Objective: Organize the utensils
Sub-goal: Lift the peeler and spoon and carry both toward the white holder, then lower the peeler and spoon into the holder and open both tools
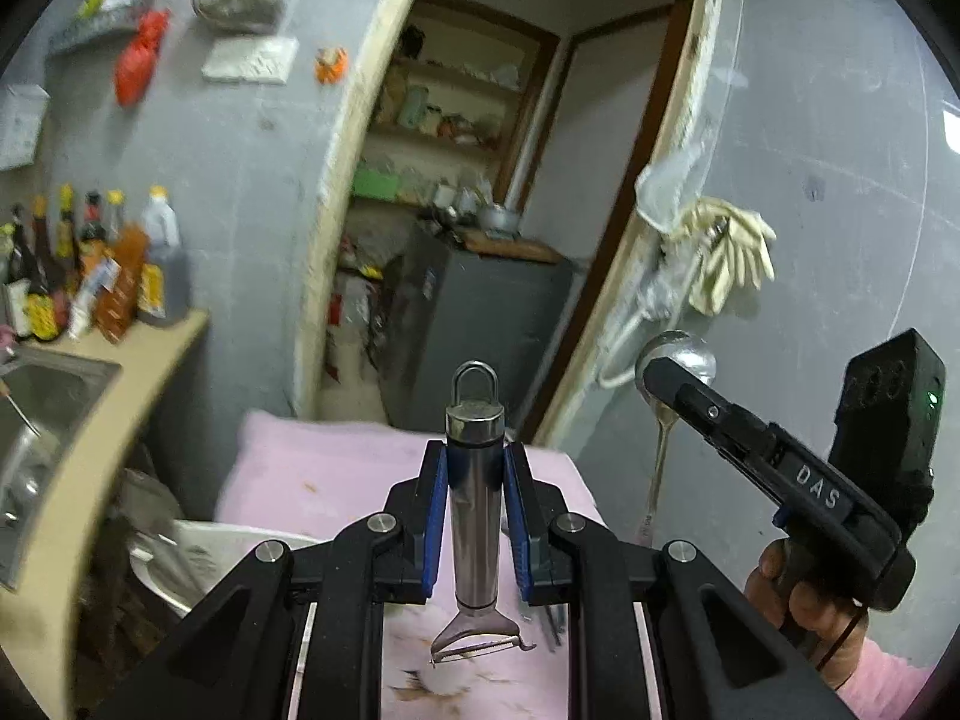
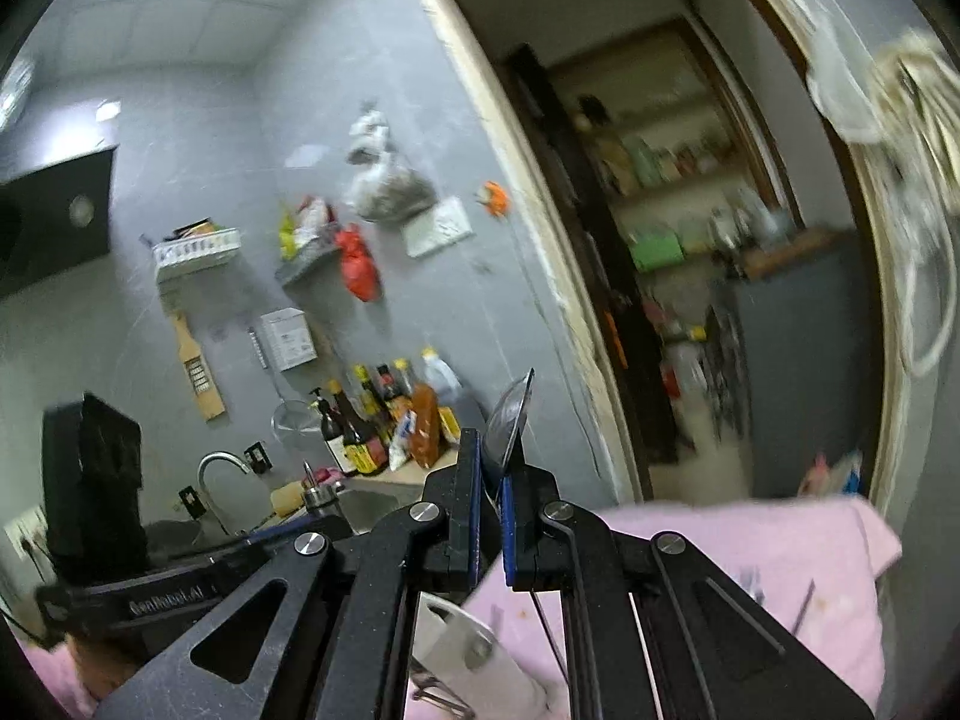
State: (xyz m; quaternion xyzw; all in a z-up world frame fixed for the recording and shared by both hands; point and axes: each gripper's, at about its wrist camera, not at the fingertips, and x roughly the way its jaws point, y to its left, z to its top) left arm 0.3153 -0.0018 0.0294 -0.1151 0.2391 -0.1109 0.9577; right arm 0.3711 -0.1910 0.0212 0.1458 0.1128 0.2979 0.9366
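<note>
Between the blue pads of the left gripper (image 1: pixel 475 516) sits a steel peeler (image 1: pixel 475 510), clamped round its handle — its long axis runs straight along the fingers, hanging loop pointing away toward the doorway (image 1: pixel 510 180), blade head back near the camera. Below it lies the pink towel (image 1: pixel 312 474), well apart, so the peeler is carried clear of any surface. To the right, level with it, the right gripper (image 1: pixel 651 375) has its jaws nearly together on a metal spoon (image 1: pixel 678 354): the bowl pokes up past the fingertips and the handle hangs down behind them. Neither hand is free, and no holder for the utensils shows. Farther left, the counter (image 1: pixel 150 360) with its sink (image 1: pixel 54 396) and bottles (image 1: pixel 90 264) seems the nearest place to set things down, closer to the left hand.
</note>
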